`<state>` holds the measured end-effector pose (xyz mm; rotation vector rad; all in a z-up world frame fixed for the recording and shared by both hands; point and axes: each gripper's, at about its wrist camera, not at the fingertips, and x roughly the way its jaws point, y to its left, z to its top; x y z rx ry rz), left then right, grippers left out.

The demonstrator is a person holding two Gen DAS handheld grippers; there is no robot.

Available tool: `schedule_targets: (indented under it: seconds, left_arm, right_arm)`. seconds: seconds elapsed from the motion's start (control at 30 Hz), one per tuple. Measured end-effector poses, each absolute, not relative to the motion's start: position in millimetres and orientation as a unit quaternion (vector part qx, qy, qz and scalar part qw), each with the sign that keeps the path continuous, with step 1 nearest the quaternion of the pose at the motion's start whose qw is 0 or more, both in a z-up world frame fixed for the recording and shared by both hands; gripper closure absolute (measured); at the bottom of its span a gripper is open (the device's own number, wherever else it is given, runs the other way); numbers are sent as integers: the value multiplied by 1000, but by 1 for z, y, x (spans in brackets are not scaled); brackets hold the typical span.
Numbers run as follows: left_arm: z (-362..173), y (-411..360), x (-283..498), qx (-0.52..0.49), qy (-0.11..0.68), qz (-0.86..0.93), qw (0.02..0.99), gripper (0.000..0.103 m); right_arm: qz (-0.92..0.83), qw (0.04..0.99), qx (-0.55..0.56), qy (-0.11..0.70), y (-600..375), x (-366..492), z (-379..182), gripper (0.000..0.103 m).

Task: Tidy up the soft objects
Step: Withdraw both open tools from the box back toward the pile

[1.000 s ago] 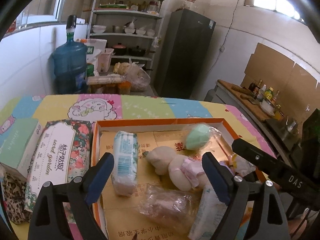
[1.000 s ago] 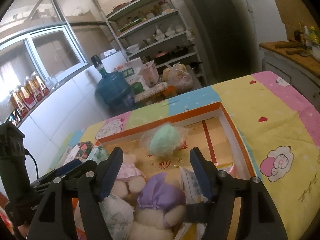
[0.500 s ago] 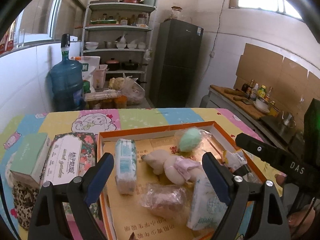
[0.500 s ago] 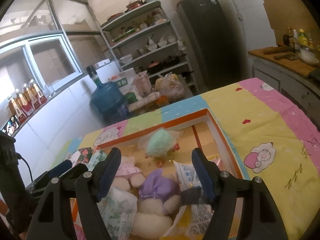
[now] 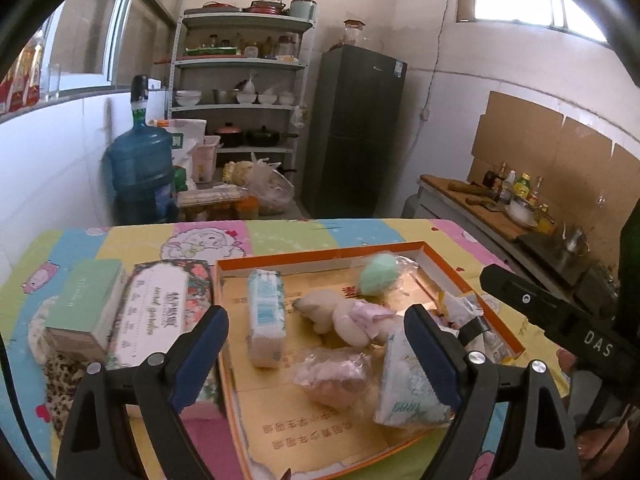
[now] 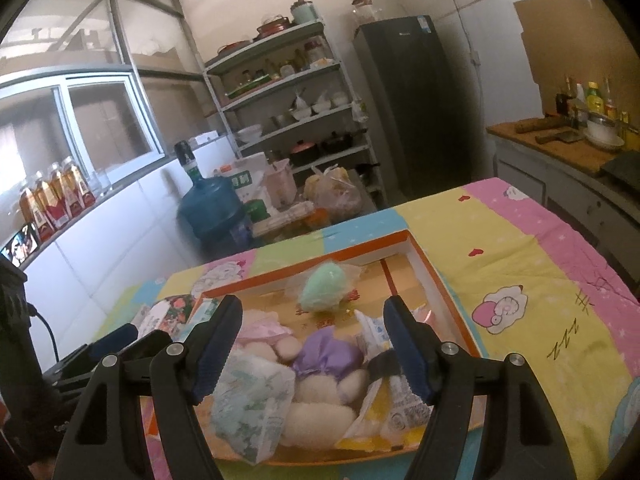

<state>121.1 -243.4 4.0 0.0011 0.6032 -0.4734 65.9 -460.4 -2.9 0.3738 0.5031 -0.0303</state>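
Note:
An orange-rimmed cardboard tray point(image 5: 320, 254) point(image 6: 436, 280) lies on the colourful tablecloth and holds soft things: a green ball in plastic point(image 5: 378, 274) point(image 6: 325, 288), a plush toy in pink point(image 5: 352, 318), a plush toy in purple point(image 6: 326, 360), a blue-white tissue pack point(image 5: 265, 314), a green-white tissue pack point(image 5: 408, 384) point(image 6: 252, 404) and a bagged pink item point(image 5: 332, 376). My left gripper point(image 5: 316, 352) is open and empty above the tray's near left. My right gripper point(image 6: 312, 348) is open and empty above the tray's near end.
A floral tissue pack point(image 5: 158, 308) and a green box point(image 5: 86, 306) lie left of the tray. A water jug point(image 5: 140, 168), shelves point(image 5: 240, 92) and a fridge point(image 5: 352, 132) stand beyond the table. A counter point(image 6: 560, 148) is at the right.
Both grippers have pulled back and up from the tray, so more of the table shows. Both stay open and empty. The objects in the tray have not moved.

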Motion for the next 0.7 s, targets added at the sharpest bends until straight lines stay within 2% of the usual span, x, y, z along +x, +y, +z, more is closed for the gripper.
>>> schedule_targets:
  seconds: [0.7]
  left_arm:
    - [16, -189, 92, -16, 282, -190, 940, 17]
  right_arm:
    - [-21, 956, 165, 241, -410, 42, 6, 28]
